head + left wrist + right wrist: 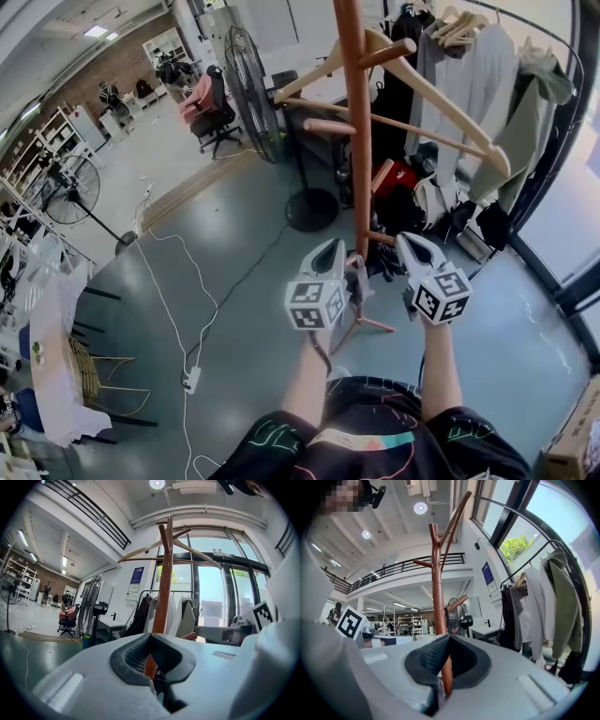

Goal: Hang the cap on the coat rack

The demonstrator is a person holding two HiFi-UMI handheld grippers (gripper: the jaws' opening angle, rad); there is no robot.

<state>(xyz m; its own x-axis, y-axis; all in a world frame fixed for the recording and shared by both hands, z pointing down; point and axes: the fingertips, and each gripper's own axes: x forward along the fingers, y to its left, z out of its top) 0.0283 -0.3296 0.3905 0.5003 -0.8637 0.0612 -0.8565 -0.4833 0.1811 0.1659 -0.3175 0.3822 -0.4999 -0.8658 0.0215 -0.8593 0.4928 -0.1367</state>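
The brown wooden coat rack point(354, 141) stands straight ahead of me, with short pegs up its pole and a wooden hanger point(441, 98) across its top. My left gripper point(328, 247) is raised just left of the pole's lower part, and my right gripper point(418, 242) just right of it. Both are shut with nothing held. In the left gripper view the pole point(164, 588) rises beyond the closed left gripper point(151, 637). The right gripper view shows the pole point(437, 583) behind the closed right gripper point(449, 638). No cap shows in any view.
A garment rail with hanging clothes point(487, 112) stands behind the rack on the right. A tall standing fan point(253, 89) on a round base point(311, 208) is to the left. A white cable and power strip point(192, 380) cross the floor. A cardboard box point(577, 441) sits bottom right.
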